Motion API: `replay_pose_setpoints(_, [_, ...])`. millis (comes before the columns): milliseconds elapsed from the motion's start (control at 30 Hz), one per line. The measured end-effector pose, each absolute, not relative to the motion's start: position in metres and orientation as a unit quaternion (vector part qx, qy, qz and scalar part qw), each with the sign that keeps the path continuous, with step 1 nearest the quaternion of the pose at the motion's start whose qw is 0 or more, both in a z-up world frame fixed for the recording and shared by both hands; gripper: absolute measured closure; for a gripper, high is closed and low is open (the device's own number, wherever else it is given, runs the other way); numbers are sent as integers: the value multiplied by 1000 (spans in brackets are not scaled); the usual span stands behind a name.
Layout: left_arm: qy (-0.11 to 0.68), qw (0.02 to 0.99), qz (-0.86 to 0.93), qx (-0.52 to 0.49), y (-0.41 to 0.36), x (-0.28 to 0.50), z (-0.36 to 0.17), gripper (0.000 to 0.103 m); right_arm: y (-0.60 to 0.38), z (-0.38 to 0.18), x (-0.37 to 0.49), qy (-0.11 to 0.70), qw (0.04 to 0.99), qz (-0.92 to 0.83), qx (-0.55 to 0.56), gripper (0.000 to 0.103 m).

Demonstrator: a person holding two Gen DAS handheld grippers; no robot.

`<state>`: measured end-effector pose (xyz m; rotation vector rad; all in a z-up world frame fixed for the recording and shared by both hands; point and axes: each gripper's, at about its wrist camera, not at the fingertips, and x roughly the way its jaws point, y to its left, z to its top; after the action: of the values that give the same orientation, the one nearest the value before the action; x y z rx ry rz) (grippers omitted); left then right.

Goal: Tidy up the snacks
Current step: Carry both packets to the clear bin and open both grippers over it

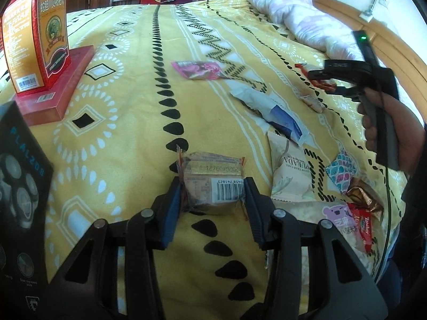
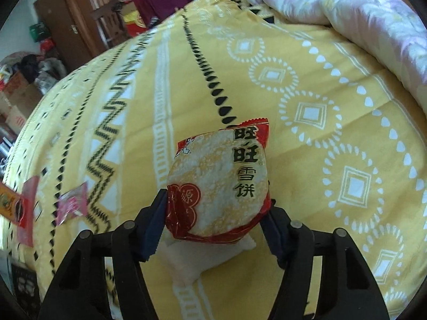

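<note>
In the left wrist view, the left hand-held gripper (image 1: 213, 200) clamps a small barcoded snack (image 1: 213, 186) at lower centre, over the bed (image 1: 128, 122); red boxes (image 1: 45, 61) crowd the upper left, loose packets (image 1: 291, 170) the right, so a swing could scatter them. In the right wrist view, the right hand-held gripper (image 2: 216, 221) holds a rice cracker (image 2: 218, 184) by its lower end; that grip looks shallow and it may slip. Open bed lies to the right.

Yellow patterned bedspread (image 1: 128, 138), rumpled pale quilt (image 2: 347, 8)
</note>
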<state>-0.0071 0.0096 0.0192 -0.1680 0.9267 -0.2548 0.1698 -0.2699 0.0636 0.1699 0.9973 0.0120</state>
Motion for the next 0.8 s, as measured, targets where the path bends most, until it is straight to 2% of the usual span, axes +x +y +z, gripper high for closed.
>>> replay_pose_setpoints(400, [427, 894, -117, -67, 4, -28, 67, 58, -276, 127, 105, 426, 895, 78, 109, 36])
replay_pose_setpoints(600, [369, 919, -104, -89, 32, -52, 133, 58, -245, 180, 74, 392, 905, 132, 96, 36])
replay_pose_setpoints(800, [291, 949, -70, -99, 86, -90, 212, 58, -151, 236, 49, 357, 900, 233, 88, 36])
